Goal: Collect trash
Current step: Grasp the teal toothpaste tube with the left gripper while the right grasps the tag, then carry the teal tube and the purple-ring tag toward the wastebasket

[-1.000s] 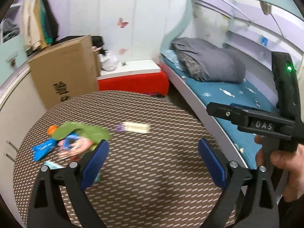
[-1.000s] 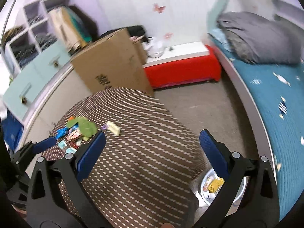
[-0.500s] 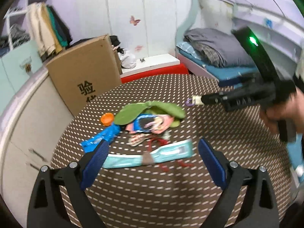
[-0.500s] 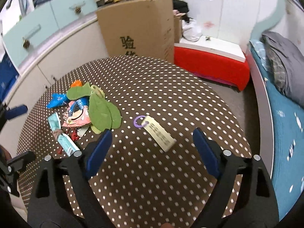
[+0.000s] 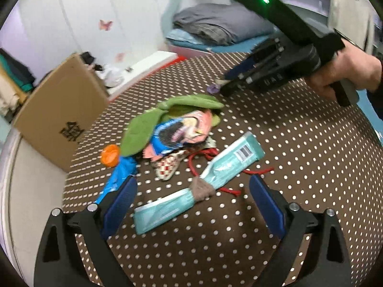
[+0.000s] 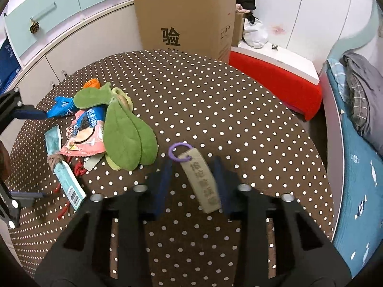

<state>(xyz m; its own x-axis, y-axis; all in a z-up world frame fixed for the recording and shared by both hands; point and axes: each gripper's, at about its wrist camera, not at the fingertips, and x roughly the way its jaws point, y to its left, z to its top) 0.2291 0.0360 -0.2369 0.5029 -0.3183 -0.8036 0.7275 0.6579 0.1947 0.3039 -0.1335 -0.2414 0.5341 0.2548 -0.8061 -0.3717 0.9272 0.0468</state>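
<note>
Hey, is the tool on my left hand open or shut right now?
Open. In the left wrist view the left tool has its blue pads spread wide, straddling the teal wrapper without touching it.

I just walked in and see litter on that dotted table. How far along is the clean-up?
Barely started, it seems. Nothing on the table looks cleared yet. In hand: the right gripper straddles the beige tag with the purple ring, jaws narrowed but not clearly clamped. Left to do: the heap with the teal wrapper, pink snack bag, green leaves, blue wrapper and orange cap. The left gripper is open above it.
</note>
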